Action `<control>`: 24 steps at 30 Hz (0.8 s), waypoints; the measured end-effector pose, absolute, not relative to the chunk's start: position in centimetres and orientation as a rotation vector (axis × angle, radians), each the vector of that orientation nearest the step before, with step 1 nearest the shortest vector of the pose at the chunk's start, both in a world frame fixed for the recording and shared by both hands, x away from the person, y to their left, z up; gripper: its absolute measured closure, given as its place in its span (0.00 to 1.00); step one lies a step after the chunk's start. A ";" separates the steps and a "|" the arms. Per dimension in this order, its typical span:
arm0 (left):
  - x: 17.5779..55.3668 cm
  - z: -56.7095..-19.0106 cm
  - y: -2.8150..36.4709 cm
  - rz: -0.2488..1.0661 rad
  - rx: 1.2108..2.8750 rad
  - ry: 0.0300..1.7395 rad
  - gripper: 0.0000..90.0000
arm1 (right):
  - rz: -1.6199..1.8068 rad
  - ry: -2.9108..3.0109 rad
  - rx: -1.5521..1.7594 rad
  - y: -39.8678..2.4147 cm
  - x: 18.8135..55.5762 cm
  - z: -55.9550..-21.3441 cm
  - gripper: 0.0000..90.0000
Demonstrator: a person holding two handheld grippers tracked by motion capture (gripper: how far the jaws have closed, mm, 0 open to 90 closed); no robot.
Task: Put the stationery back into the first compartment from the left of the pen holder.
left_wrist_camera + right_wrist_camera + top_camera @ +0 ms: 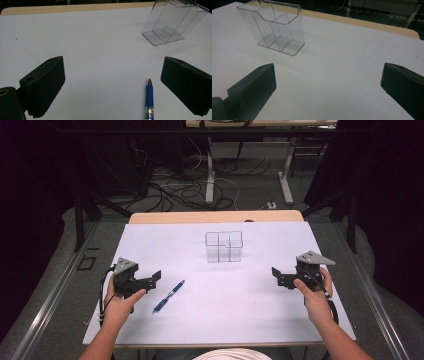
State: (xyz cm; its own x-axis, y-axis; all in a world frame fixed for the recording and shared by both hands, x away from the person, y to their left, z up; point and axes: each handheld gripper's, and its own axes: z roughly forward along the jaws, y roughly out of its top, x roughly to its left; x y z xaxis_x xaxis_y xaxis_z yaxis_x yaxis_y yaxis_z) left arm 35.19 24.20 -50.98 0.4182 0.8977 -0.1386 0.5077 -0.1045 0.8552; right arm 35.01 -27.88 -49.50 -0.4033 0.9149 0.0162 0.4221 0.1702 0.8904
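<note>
Both forearms are bare, a white garment at the bottom edge. The left hand-held gripper (150, 279) is black with a grey three-cornered plate and a looping black cable; the right hand-held gripper (281, 276) matches. Blocky black jaws, ribbed pads, small round holes.

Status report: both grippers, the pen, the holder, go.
Left gripper open, blue pen beside it on the table. Right gripper open, empty. Clear holder upright, empty. Nothing in the way.

white table top (260, 300), floor cables (172, 187)
</note>
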 end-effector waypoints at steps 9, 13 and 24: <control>35.2 -50.0 23.7 0.520 1.799 1.229 0.10 | 1.148 1.918 1.251 -28.3 35.1 -49.8 0.00; 35.4 -49.3 23.2 0.497 1.847 1.222 0.18 | 1.163 1.921 1.228 -28.4 34.9 -49.7 0.00; 36.4 -47.9 21.0 0.425 2.028 1.132 0.30 | 1.161 1.949 1.250 -28.8 35.2 -49.9 0.00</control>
